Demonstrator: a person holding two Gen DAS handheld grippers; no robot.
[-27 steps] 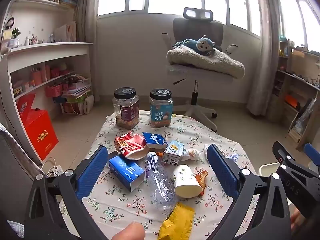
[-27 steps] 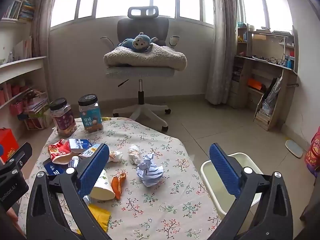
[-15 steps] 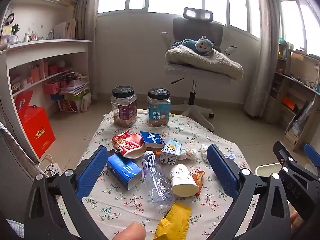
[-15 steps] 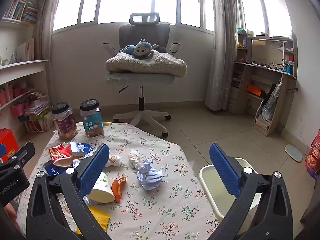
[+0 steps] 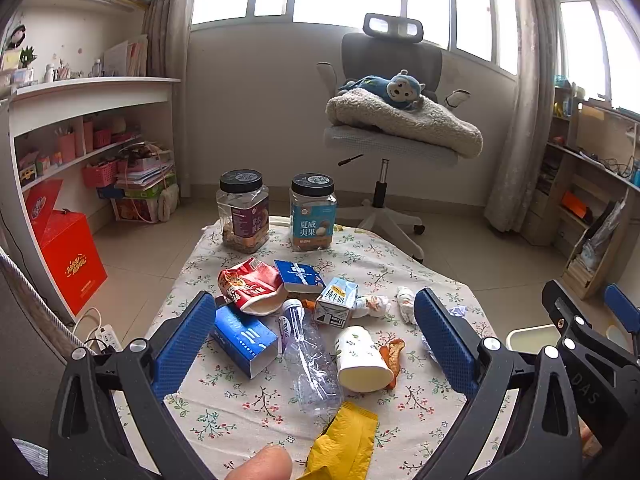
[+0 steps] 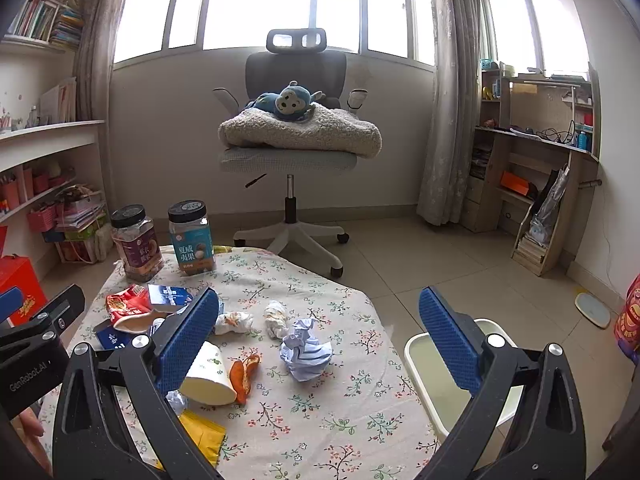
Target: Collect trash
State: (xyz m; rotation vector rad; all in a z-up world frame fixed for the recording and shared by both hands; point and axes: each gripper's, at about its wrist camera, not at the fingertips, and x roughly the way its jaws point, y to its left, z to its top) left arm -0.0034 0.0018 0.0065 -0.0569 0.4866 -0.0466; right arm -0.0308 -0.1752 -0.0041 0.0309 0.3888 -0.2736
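Note:
Trash lies scattered on a low table under a floral cloth (image 5: 248,404). In the left wrist view I see a crushed clear bottle (image 5: 308,364), a tipped paper cup (image 5: 360,356), a blue box (image 5: 244,336), a red snack bag (image 5: 250,284), a small milk carton (image 5: 335,307) and a yellow wrapper (image 5: 344,444). The right wrist view adds a crumpled blue-white paper (image 6: 305,350), tissue wads (image 6: 276,318) and orange peel (image 6: 242,372). My left gripper (image 5: 314,336) hovers open above the bottle and cup. Open too, my right gripper (image 6: 318,336) hangs over the paper ball.
A white bin (image 6: 436,384) stands on the floor at the table's right edge. Two lidded snack jars (image 5: 243,208) (image 5: 313,212) stand at the table's far side. An office chair (image 6: 292,148) with a blanket and plush toy is behind; shelves line both walls.
Both views have tipped up and drawn back a little, so the table and trash sit slightly lower and smaller. Both grippers stay wide open and nothing on the table has moved.

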